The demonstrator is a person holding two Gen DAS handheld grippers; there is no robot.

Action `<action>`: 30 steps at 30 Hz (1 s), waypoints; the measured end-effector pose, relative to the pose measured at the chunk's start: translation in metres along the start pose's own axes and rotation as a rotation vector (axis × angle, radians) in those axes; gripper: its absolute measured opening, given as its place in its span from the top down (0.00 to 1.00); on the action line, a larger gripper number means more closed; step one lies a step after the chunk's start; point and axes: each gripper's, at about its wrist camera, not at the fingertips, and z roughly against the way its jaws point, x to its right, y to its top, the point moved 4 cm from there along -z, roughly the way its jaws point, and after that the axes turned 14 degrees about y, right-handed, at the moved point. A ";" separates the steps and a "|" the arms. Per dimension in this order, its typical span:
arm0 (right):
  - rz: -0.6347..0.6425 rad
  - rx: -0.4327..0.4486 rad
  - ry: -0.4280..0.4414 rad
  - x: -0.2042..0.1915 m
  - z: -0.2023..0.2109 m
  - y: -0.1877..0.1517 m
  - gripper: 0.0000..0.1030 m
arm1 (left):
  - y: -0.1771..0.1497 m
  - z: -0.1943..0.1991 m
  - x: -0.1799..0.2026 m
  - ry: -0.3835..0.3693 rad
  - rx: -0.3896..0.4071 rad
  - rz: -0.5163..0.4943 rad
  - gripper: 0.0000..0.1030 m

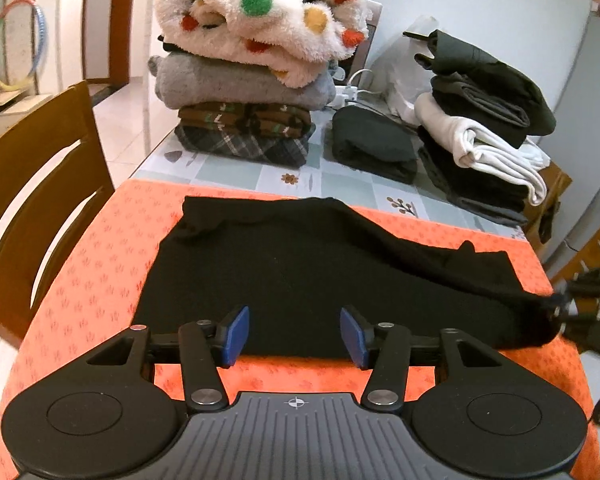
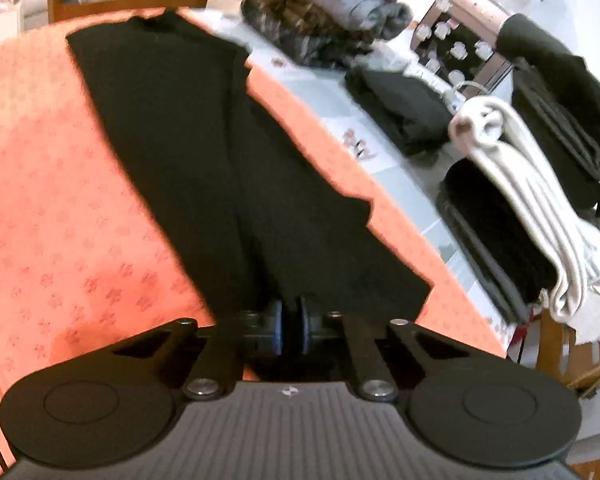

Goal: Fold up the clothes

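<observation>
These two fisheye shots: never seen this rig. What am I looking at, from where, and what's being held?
No robot arm here: a person carries a two-finger tool in each hand, with a camera on each looking forward along its fingers. One picture is from the left tool, the other from the right tool. A black garment lies spread on an orange tablecloth. Behind it sit stacks of folded clothes; the top one is a fluffy spotted blanket. The left tool is open, over the garment's near edge, gripping nothing. The right tool is shut on a corner of the garment, as the left view also shows.
</observation>
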 end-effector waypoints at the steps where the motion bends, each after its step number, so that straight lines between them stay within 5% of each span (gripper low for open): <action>1: -0.009 0.016 0.003 0.009 0.004 0.004 0.90 | -0.002 0.003 0.004 0.010 0.005 0.003 0.48; 9: -0.130 0.084 -0.064 0.107 -0.002 0.036 0.89 | -0.011 0.022 0.021 0.069 0.036 0.072 0.48; 13: -0.221 0.100 -0.071 0.140 -0.014 0.036 0.74 | -0.015 0.029 0.027 0.089 0.038 0.073 0.47; 15: -0.254 0.120 -0.080 0.144 -0.010 0.031 0.69 | -0.017 0.032 0.027 0.096 0.035 0.076 0.47; 17: -0.298 0.144 -0.086 0.147 -0.001 0.022 0.54 | -0.020 0.034 0.026 0.105 0.031 0.079 0.47; 30: -0.803 0.233 0.147 0.094 0.009 -0.092 0.48 | -0.037 0.024 0.026 0.117 -0.010 0.061 0.45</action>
